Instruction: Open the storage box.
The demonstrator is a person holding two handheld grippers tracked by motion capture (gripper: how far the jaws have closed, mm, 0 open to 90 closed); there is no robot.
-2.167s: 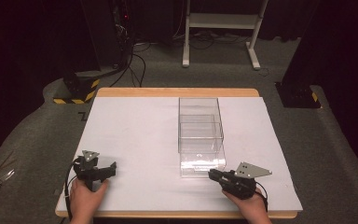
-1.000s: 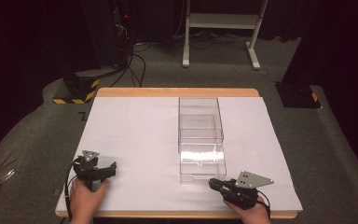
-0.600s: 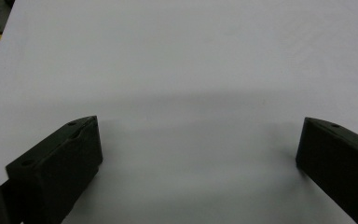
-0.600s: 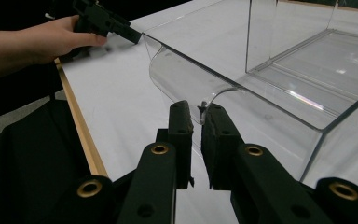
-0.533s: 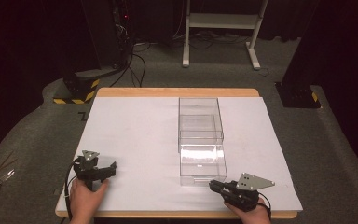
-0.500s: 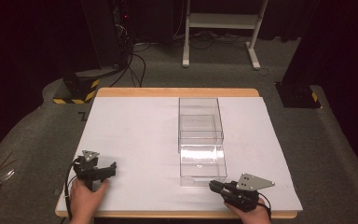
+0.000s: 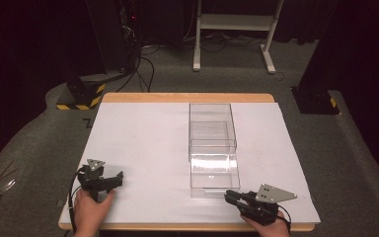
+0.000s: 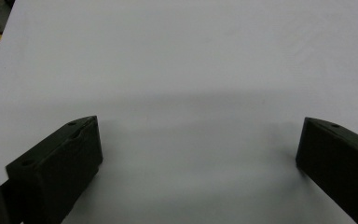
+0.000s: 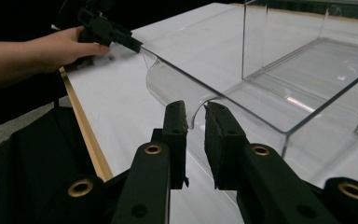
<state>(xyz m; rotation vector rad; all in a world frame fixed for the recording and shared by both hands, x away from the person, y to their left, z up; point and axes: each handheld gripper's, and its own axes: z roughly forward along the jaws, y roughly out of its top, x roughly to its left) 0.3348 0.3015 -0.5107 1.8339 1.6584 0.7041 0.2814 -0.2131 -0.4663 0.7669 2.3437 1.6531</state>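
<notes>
The clear drawer (image 7: pixel 214 170) now sits pulled further out of its clear case (image 7: pixel 211 126), the right gripper (image 9: pixel 195 122) just easing its pinch on the front lip, left gripper (image 8: pixel 198 144) gaping idle.

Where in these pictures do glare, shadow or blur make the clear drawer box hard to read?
High view: a bright glare patch sits in the clear drawer box, and the room behind is dark. Right gripper view: its front wall shows mainly by edge highlights. Left gripper view: the left gripper casts a soft shadow on the white table; its near jaws are blurred.
</notes>
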